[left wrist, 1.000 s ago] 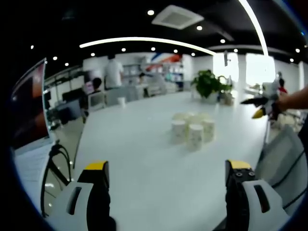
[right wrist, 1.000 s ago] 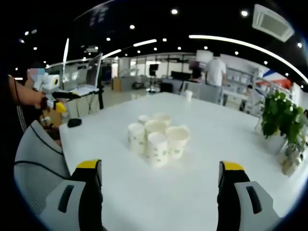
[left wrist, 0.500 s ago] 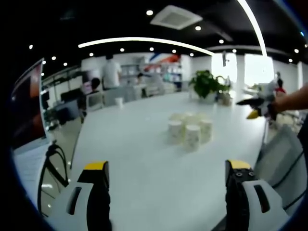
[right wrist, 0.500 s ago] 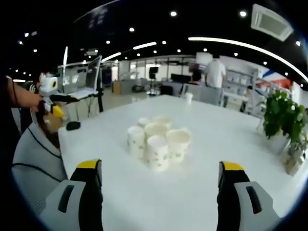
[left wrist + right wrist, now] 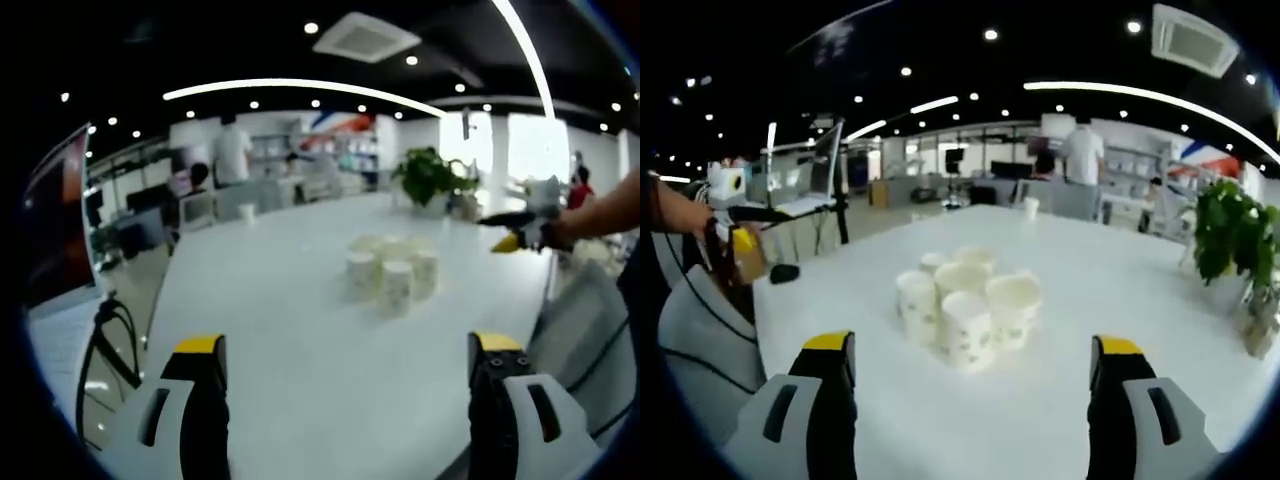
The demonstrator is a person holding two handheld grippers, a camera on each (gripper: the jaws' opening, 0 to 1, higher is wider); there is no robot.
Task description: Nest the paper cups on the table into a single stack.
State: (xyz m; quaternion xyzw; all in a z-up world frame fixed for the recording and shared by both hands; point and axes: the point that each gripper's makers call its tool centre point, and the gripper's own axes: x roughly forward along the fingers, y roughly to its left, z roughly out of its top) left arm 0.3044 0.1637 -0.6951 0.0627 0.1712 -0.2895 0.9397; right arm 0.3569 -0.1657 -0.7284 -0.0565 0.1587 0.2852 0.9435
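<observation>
You hold both grippers level above the near part of a long white table point(image 5: 300, 330), each pointed at the cluster of paper cups point(image 5: 965, 305) that stands toward the middle of the tabletop, well clear of its edges. In the left gripper view, your left gripper point(image 5: 345, 395) has its two yellow-tipped jaws set wide apart with nothing between them, and the paper cups point(image 5: 392, 275) sit well ahead of the tips. At that view's right side your forearm point(image 5: 605, 210) reaches in over the table's edge, carrying the other gripper with its yellow-tipped jaw aimed toward the cups. In the right gripper view, your right gripper point(image 5: 970, 395) likewise stands spread and empty, the cups near but apart from its jaws. The cups crowd together, touching, mouths up, printed with a faint green pattern; none is lifted. A potted plant point(image 5: 1232, 235) stands on the far right part of the table, and a lone cup point(image 5: 1031, 206) sits near the far end. A chair back point(image 5: 700, 330) presses against the table's left edge.
</observation>
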